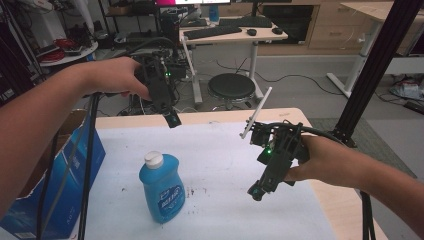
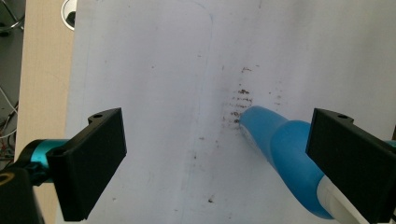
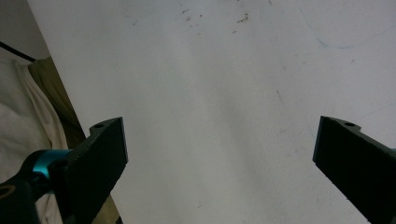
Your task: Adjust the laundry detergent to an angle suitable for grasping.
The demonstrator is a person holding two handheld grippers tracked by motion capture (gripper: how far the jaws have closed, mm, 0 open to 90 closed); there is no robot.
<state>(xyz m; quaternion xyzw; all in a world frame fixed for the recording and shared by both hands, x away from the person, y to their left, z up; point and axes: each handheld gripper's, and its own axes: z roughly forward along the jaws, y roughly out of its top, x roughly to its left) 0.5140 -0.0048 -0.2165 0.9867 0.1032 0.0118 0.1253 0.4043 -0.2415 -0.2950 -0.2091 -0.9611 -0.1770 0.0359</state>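
The blue bottle (image 1: 161, 187) with its white cap (image 1: 153, 159) is standing upright on the white sheet (image 1: 220, 150) covering the table (image 1: 335, 200), toward the near left, with a patch of small dark specks (image 1: 197, 191) lying just beside its base. Above and behind it, the left gripper (image 1: 172, 120) is hovering in the air, pointing down at the sheet; in its own view its jaws are standing wide apart with nothing between them, and the bottle (image 2: 285, 154) is showing low at the right, partly hidden behind the right-hand jaw. Over on the other side, the right gripper (image 1: 256, 191) is hanging low over the sheet, well apart from the bottle, and its jaws too are gaping wide over bare white sheet (image 3: 219, 107). A blue cardboard box (image 1: 65, 185) is sitting at the table's left edge, near the bottle.
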